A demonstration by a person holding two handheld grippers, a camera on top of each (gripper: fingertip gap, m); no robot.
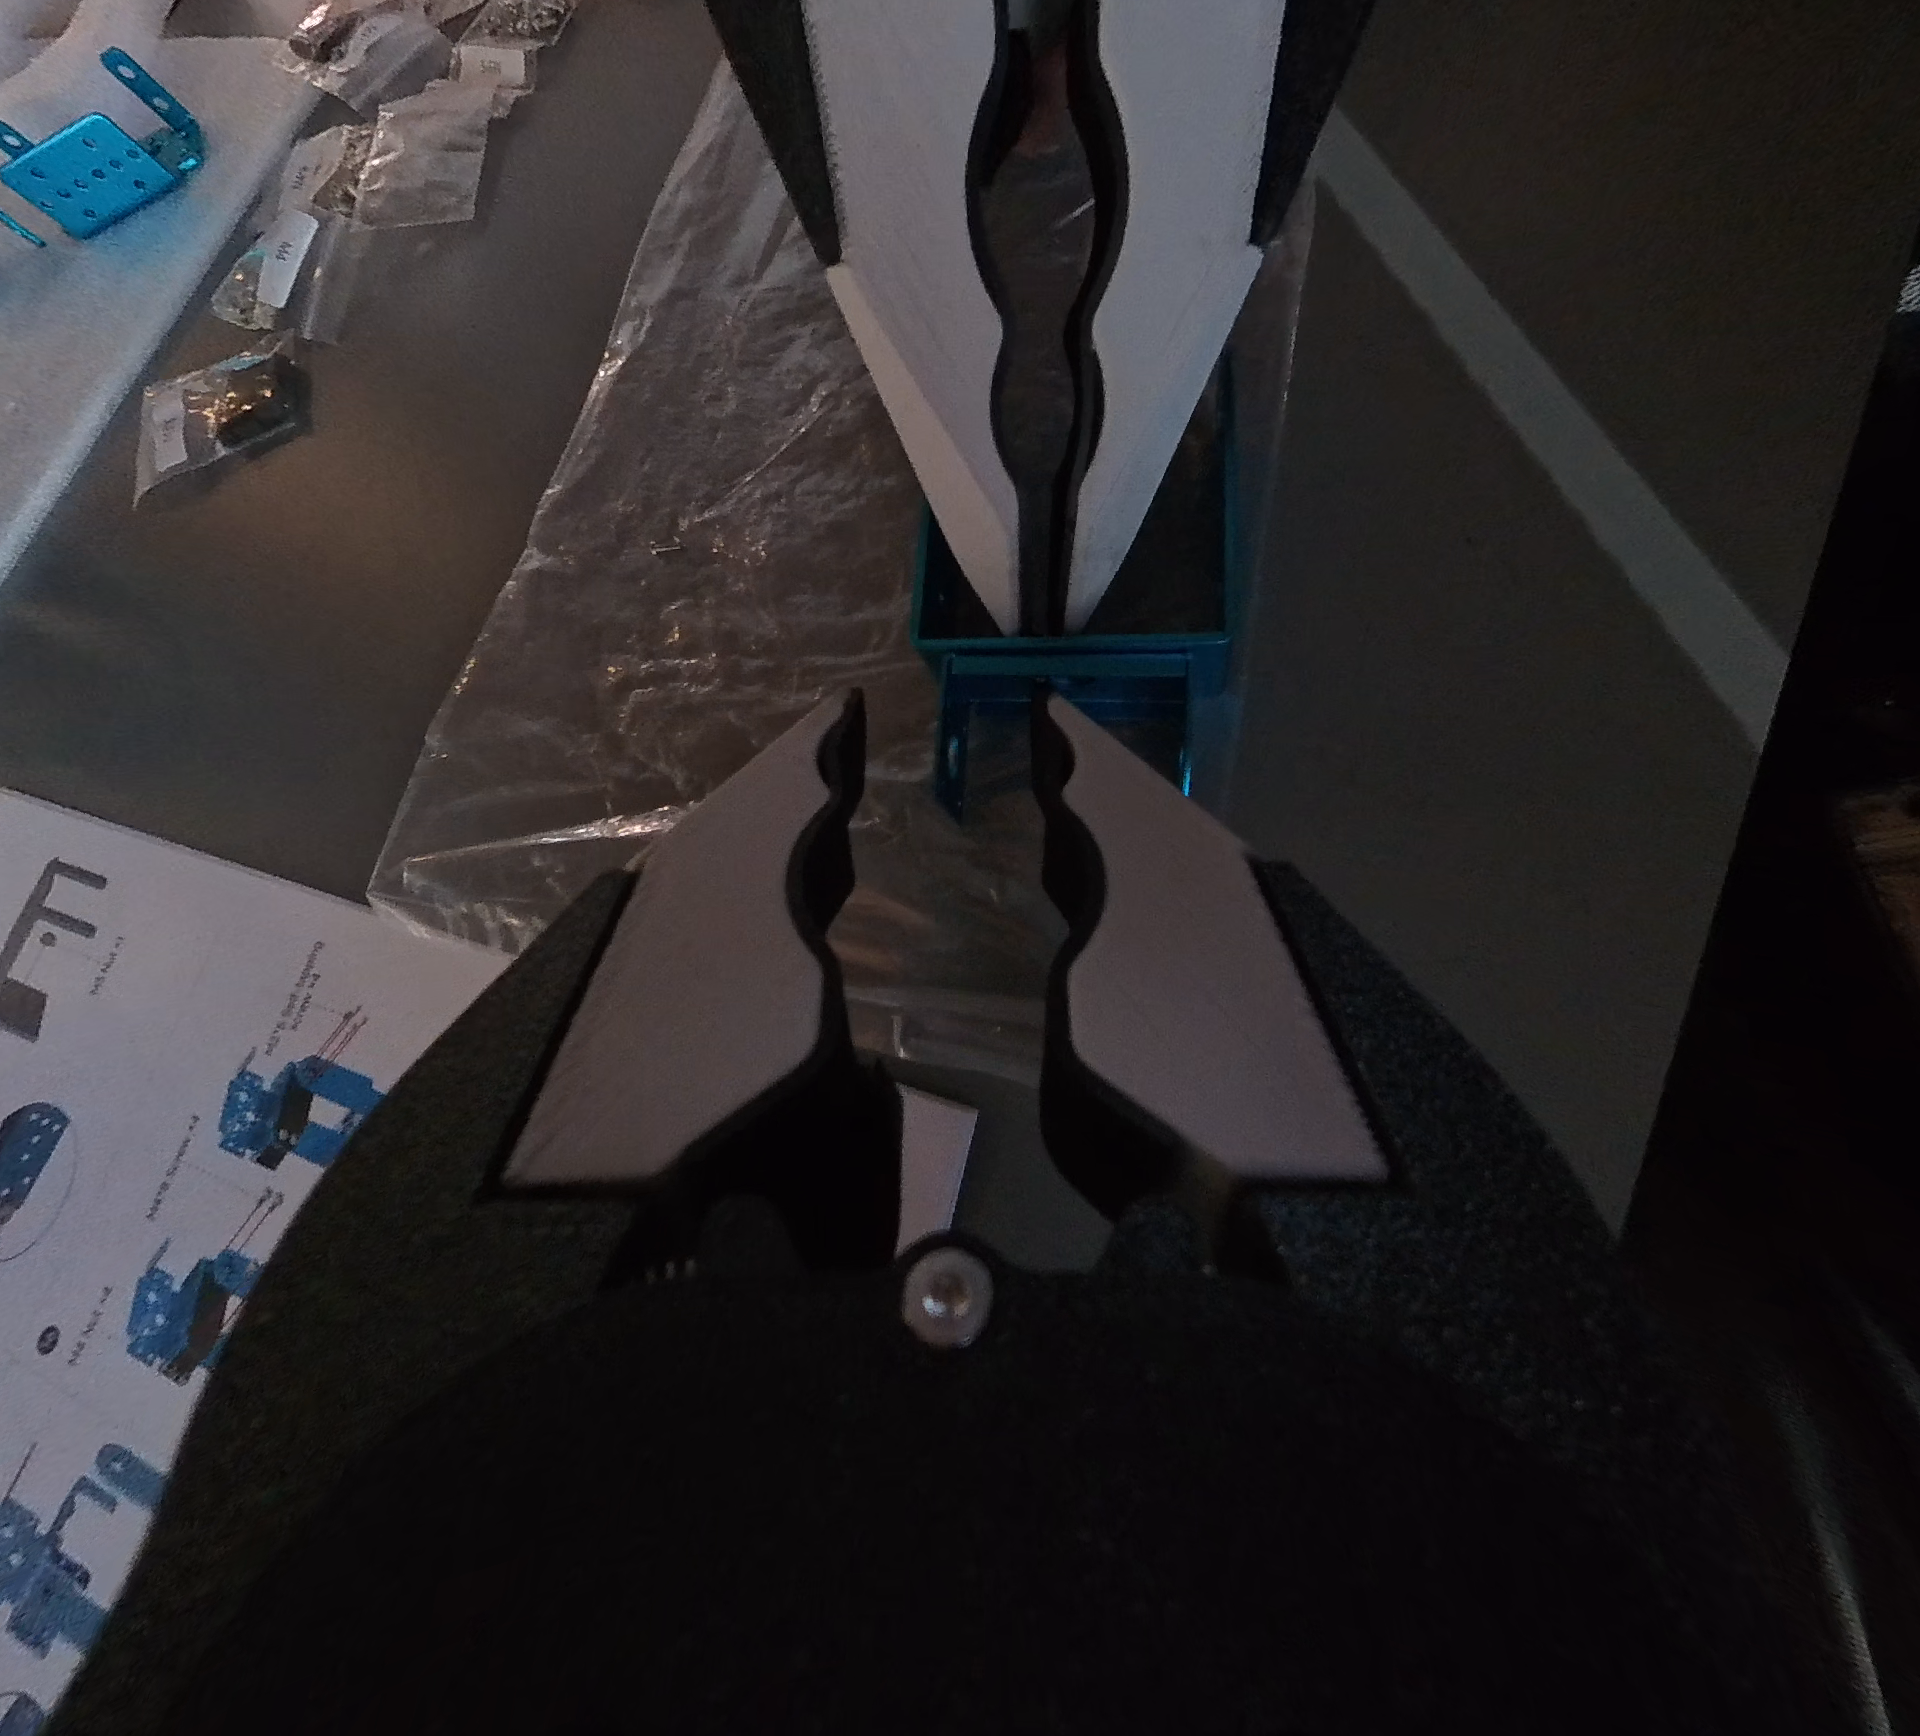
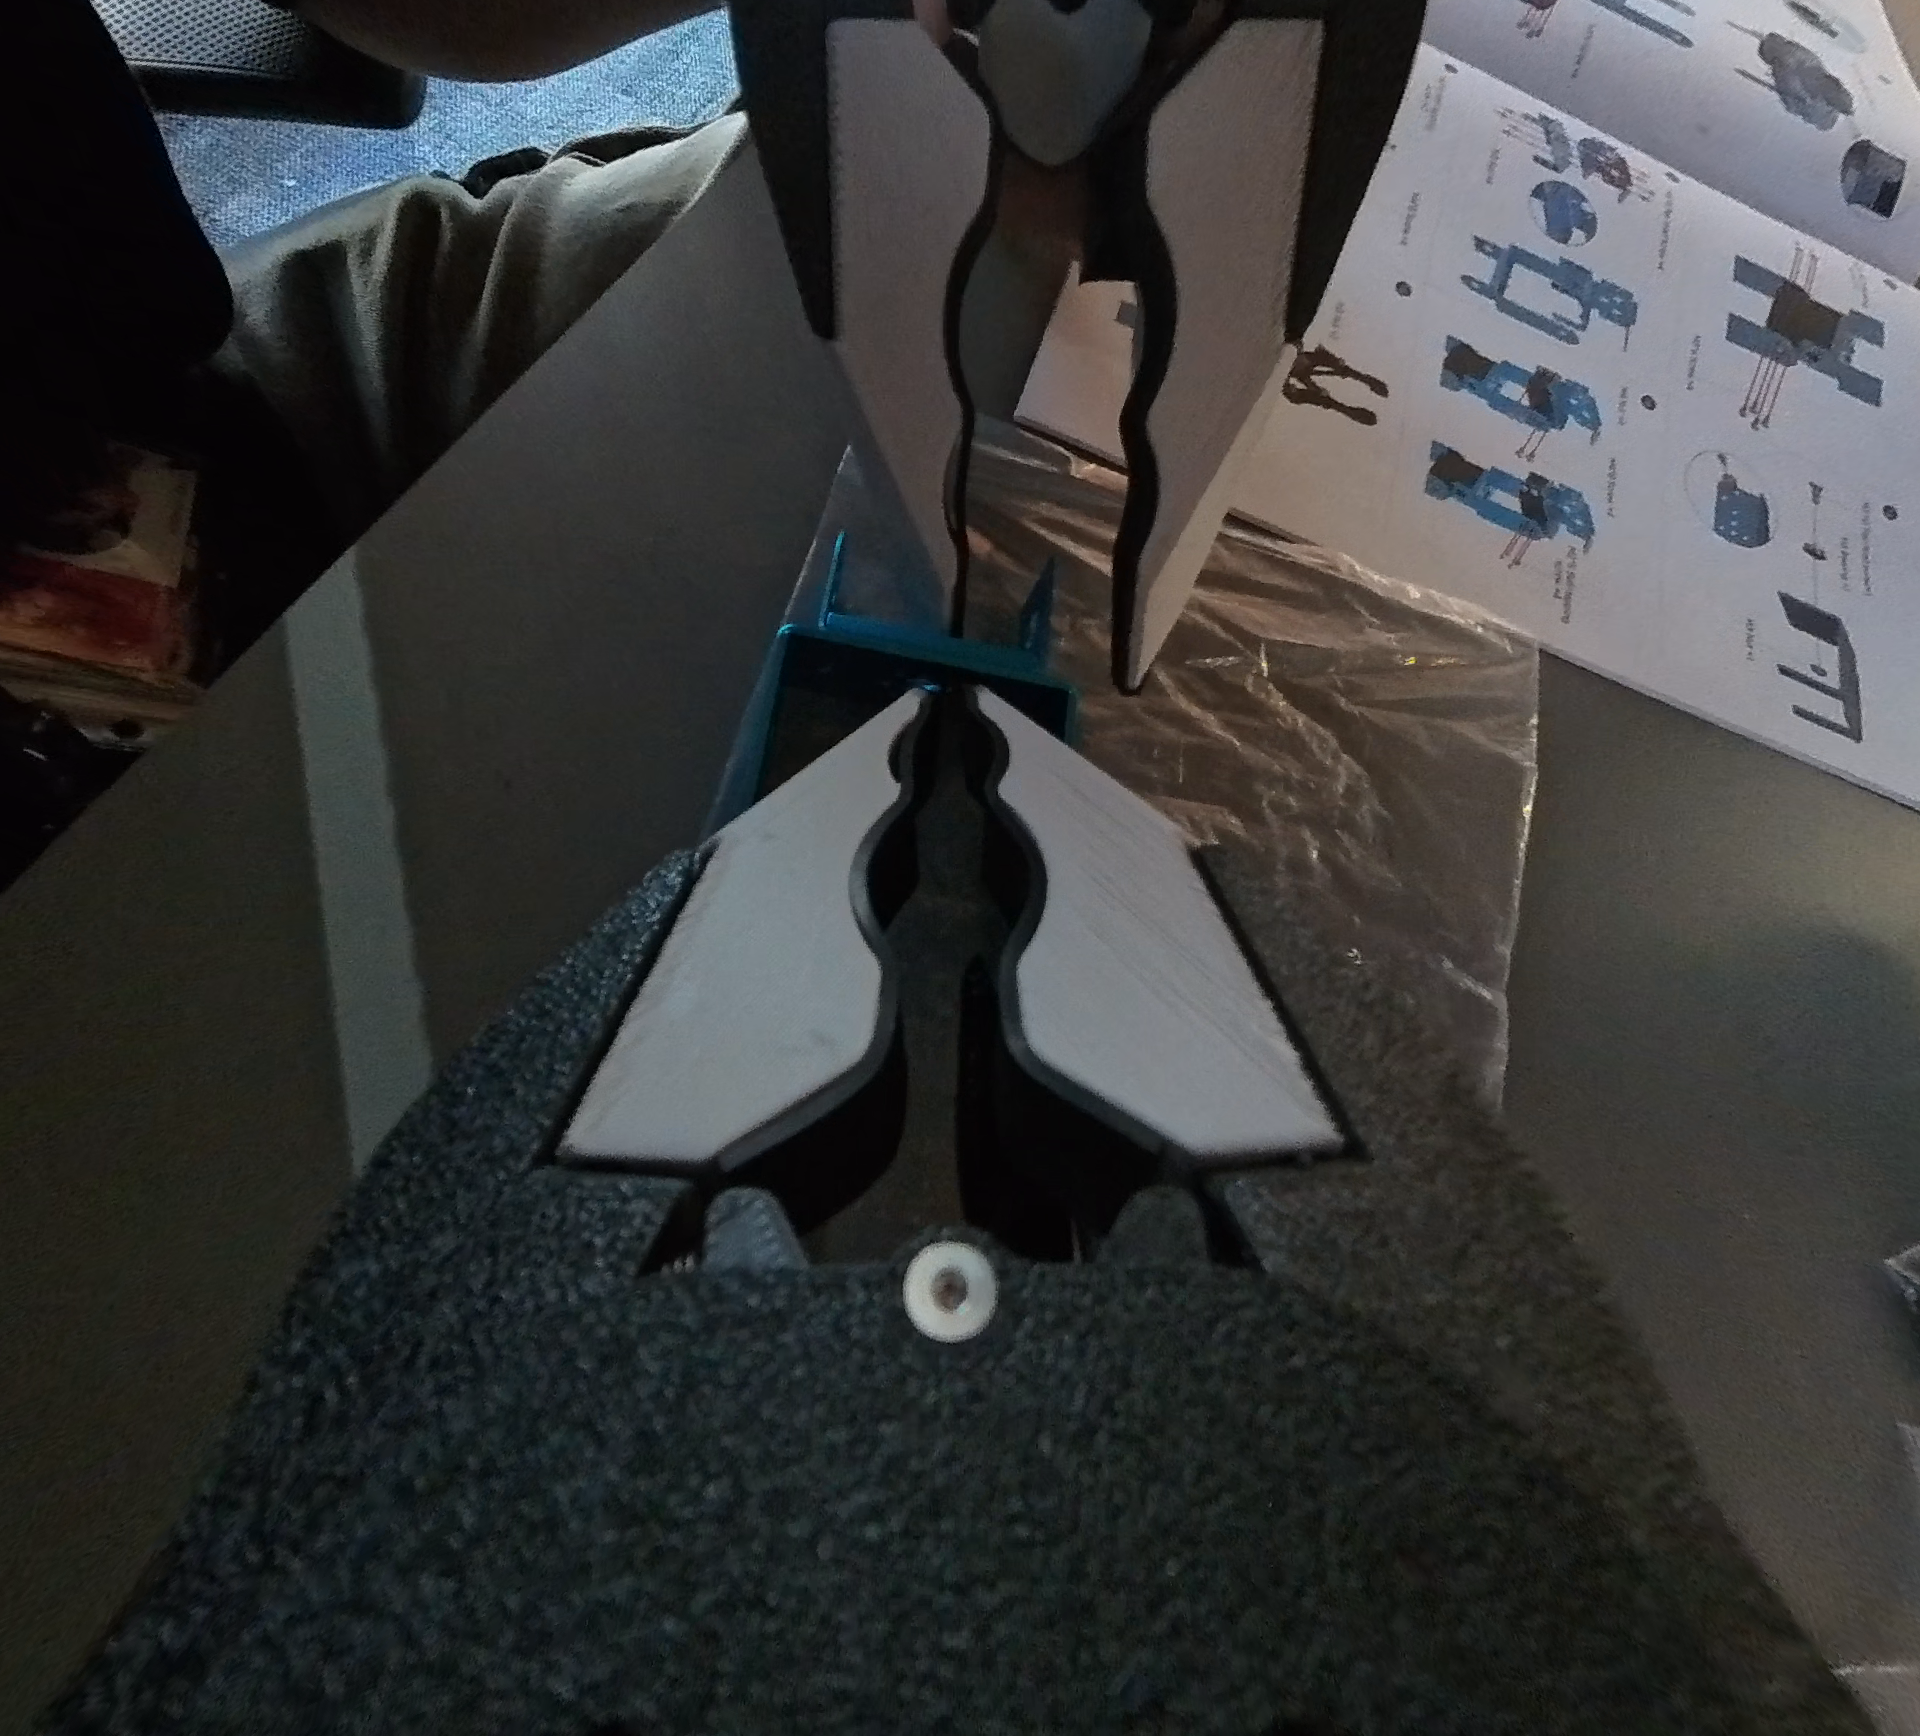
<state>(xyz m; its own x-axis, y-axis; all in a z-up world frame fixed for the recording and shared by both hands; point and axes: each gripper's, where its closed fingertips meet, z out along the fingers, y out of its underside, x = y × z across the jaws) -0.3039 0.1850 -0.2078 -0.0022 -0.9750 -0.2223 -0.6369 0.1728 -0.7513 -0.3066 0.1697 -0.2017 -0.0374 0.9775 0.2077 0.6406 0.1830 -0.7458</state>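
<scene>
A blue metal U-shaped bracket (image 1: 1101,649) stands on a clear plastic bag on the grey table, between the two grippers, which face each other. My right gripper (image 2: 948,695) is shut on the bracket's (image 2: 883,647) near wall. In the left wrist view it (image 1: 1049,626) comes down from the top, pinching that wall. My left gripper (image 1: 948,701) is open, its tips at the bracket's other end. In the right wrist view it (image 2: 1041,647) has one finger at the bracket's top edge and the other just outside its side, with one upright flange between them.
A white printed sheet with blue drawings (image 1: 208,1115) (image 2: 1662,284) lies beside the plastic bag (image 1: 675,595) (image 2: 1299,751). Several small bags of hardware (image 1: 416,76) and another blue plate (image 1: 88,174) on white foam lie far left. A person's trouser leg (image 2: 416,263) is past the table edge. Only a small space, under 4 cm, lies between the two pairs of fingers.
</scene>
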